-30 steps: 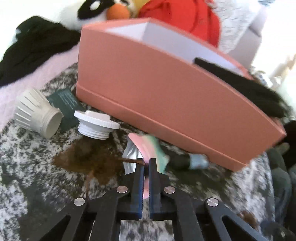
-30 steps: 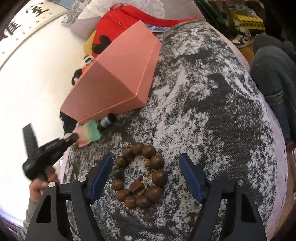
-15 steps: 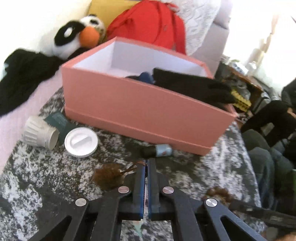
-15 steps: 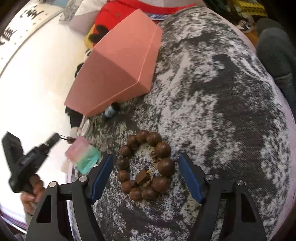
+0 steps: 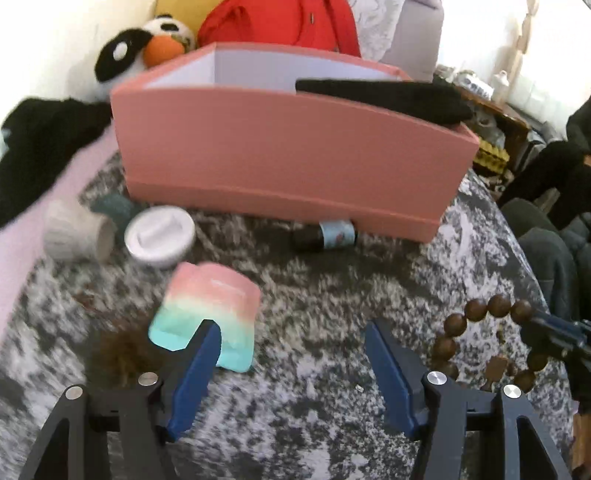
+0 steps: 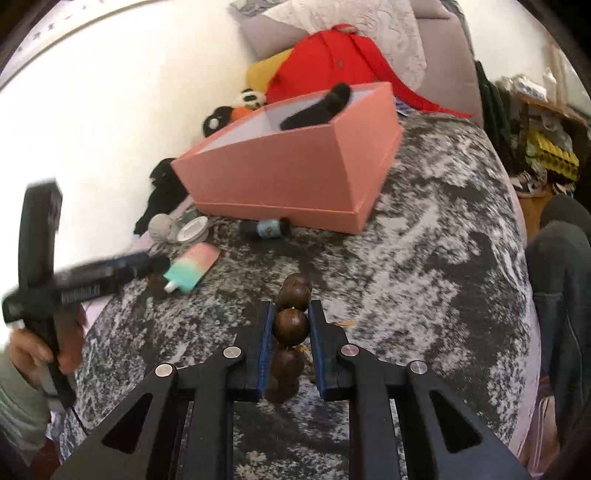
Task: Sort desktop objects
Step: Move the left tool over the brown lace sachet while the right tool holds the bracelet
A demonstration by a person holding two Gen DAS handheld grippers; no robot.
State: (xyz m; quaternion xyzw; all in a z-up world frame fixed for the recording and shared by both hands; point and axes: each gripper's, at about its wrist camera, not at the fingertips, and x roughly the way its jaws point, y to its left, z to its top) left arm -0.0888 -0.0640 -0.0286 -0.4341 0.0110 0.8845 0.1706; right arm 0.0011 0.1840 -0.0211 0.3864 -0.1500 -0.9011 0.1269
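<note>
My left gripper (image 5: 291,332) is open and empty, just above the mottled grey cloth. A pink-to-teal gradient device (image 5: 208,314) lies on the cloth by its left finger; it also shows in the right wrist view (image 6: 192,269). My right gripper (image 6: 290,325) is shut on a wooden bead bracelet (image 6: 291,326), gripping one bead. The bracelet also shows in the left wrist view (image 5: 484,332). A pink box (image 5: 288,158) stands behind, with a black item (image 5: 384,98) sticking out of it. The box also shows in the right wrist view (image 6: 295,173).
A small dark bottle (image 5: 325,236) lies against the box front. A white lid (image 5: 159,236) and a ribbed grey cup (image 5: 74,232) lie at the left. A brown tassel (image 5: 122,354) lies by my left finger. Plush toys and a red bag (image 5: 280,26) sit behind the box.
My left gripper has opened and let go of the gradient device, which now lies on the cloth. My right gripper has closed on the bead bracelet.
</note>
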